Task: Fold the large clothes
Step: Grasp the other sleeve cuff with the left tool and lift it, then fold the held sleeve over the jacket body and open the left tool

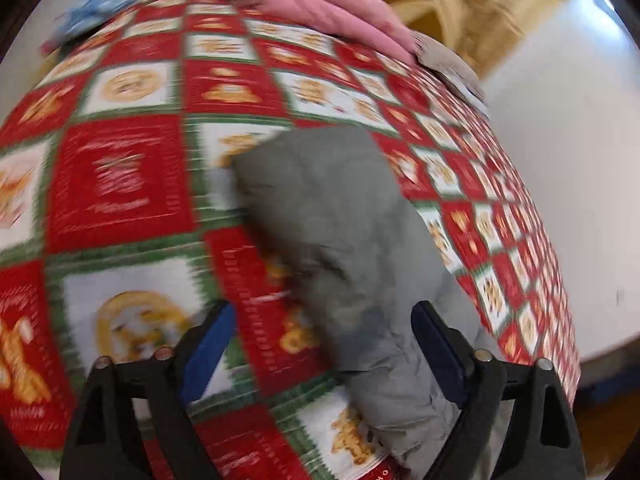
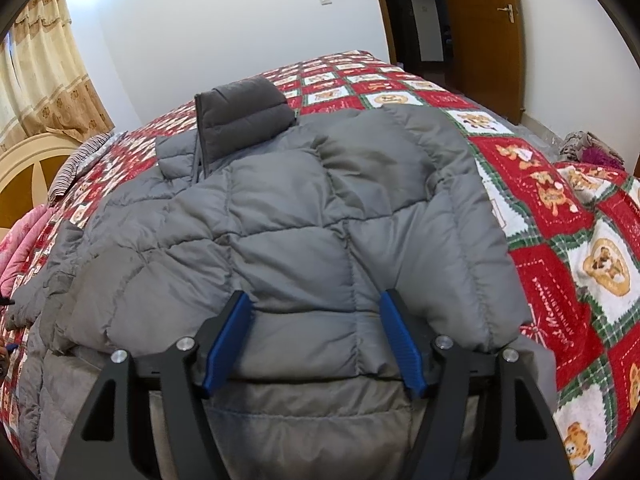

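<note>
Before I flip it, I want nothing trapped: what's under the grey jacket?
Only the red patchwork bedspread shows around the grey jacket. Whatever lies directly beneath it is covered.

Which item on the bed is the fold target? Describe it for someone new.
Start at the bed with the red, white and green patchwork quilt. Spread across its middle lies a grey quilted puffer jacket, collar at the far end. Neighbours are pink bedding at the headboard side; only the jacket is grey and puffy.
</note>
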Action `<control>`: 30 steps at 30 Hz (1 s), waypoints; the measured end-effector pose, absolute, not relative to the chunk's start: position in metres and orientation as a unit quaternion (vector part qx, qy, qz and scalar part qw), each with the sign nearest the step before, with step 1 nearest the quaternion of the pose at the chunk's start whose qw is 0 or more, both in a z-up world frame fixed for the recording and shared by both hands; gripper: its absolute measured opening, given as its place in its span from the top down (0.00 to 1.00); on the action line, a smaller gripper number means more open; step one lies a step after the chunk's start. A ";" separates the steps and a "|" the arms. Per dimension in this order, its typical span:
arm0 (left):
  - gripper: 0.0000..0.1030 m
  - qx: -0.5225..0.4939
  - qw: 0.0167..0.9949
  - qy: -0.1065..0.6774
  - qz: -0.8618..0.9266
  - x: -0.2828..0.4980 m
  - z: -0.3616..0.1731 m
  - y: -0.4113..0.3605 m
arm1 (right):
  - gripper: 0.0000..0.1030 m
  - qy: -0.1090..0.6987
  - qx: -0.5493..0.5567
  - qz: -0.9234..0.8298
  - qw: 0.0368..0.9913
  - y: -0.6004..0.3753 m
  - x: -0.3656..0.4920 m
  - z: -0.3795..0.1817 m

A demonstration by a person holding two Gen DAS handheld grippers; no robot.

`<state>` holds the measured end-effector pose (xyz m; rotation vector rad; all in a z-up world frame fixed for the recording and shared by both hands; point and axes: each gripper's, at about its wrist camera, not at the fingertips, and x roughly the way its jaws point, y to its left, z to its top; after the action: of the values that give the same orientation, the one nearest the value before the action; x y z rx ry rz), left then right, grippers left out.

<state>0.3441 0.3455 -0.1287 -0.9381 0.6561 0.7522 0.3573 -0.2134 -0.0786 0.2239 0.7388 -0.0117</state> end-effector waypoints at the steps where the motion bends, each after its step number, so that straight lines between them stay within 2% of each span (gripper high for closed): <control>1: 0.40 -0.426 0.776 0.310 0.346 0.347 -0.131 0.343 | 0.32 0.360 0.110 -0.005 0.926 -0.213 0.357 -0.079; 4: 0.50 -0.407 0.784 0.308 0.352 0.348 -0.135 0.336 | 0.32 0.360 0.111 -0.005 0.926 -0.213 0.357 -0.078; 5: 0.61 -0.396 0.789 0.309 0.354 0.348 -0.134 0.333 | 0.32 0.360 0.111 -0.005 0.926 -0.212 0.358 -0.078; 6: 0.79 -0.393 0.792 0.309 0.350 0.352 -0.135 0.335 | 0.32 0.359 0.111 -0.005 0.927 -0.212 0.358 -0.078; 7: 0.88 -0.396 0.799 0.306 0.334 0.354 -0.136 0.334 | 0.32 0.359 0.111 -0.005 0.927 -0.212 0.358 -0.078; 8: 0.93 -0.397 0.804 0.303 0.322 0.356 -0.135 0.332 | 0.32 0.359 0.112 -0.004 0.927 -0.213 0.357 -0.078; 11: 0.94 -0.348 0.830 0.301 0.315 0.367 -0.119 0.321 | 0.32 0.358 0.114 -0.003 0.927 -0.213 0.357 -0.078; 17: 0.94 -0.235 0.921 0.238 0.198 0.383 -0.045 0.242 | 0.31 0.357 0.117 -0.002 0.927 -0.214 0.356 -0.078; 21: 0.94 -0.143 0.967 0.192 0.082 0.379 0.000 0.149 | 0.31 0.356 0.118 -0.001 0.927 -0.214 0.356 -0.078; 25: 0.94 -0.068 0.979 0.188 -0.051 0.374 0.008 0.049 | 0.31 0.355 0.120 0.000 0.927 -0.215 0.355 -0.078; 28: 0.93 -0.097 0.966 0.225 -0.081 0.377 -0.005 0.021 | 0.31 0.355 0.121 0.001 0.927 -0.215 0.355 -0.078; 30: 0.93 -0.150 0.954 0.257 -0.049 0.382 -0.017 0.033 | 0.31 0.354 0.122 0.001 0.927 -0.216 0.355 -0.078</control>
<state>0.3824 0.0331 -0.0171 -0.3051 0.5211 -0.1002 0.3546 -0.2156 -0.0777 0.2497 0.7266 0.0024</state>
